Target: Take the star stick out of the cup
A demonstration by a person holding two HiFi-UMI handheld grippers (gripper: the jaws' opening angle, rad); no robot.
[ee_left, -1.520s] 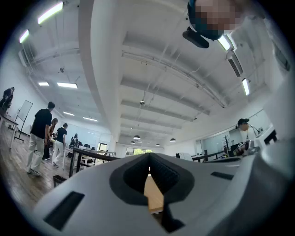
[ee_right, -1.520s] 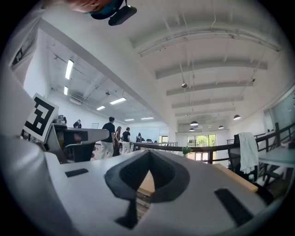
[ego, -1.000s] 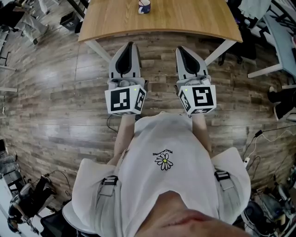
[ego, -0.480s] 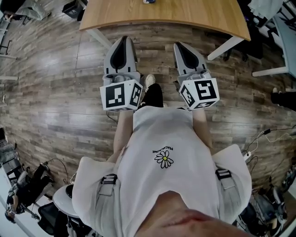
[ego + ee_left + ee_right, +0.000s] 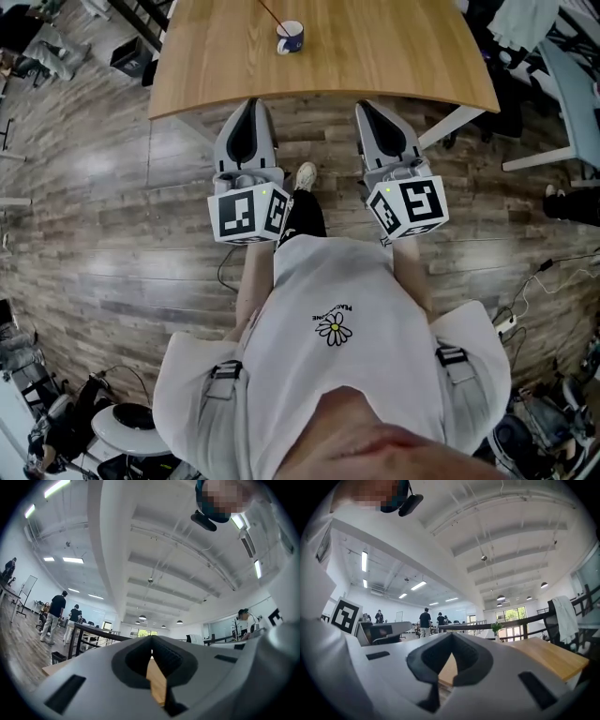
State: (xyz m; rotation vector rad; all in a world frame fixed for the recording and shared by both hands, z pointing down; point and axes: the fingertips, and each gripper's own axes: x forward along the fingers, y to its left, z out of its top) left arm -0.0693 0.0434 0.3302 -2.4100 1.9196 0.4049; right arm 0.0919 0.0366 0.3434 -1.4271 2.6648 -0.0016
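Observation:
A white cup with a blue rim [image 5: 290,38] stands on the wooden table [image 5: 394,56], near its far middle. A thin dark stick [image 5: 269,11] leans out of the cup toward the upper left; its star end is out of frame. Both grippers are held side by side at the table's near edge, well short of the cup. My left gripper [image 5: 248,105] has its jaws together with nothing between them, and so does my right gripper [image 5: 367,105]. The left gripper view [image 5: 151,641] and the right gripper view [image 5: 451,639] point up at the ceiling, and neither shows the cup.
White table legs [image 5: 450,98] slant down on both sides. A chair and hanging clothes [image 5: 553,56] stand at the right, with cables and gear on the floor at lower left and lower right. Several people [image 5: 57,616] stand far off in the room.
The table has come back further into the head view, and the cup and stick show again. Both grippers keep their side-by-side pose, now at the table's near edge.

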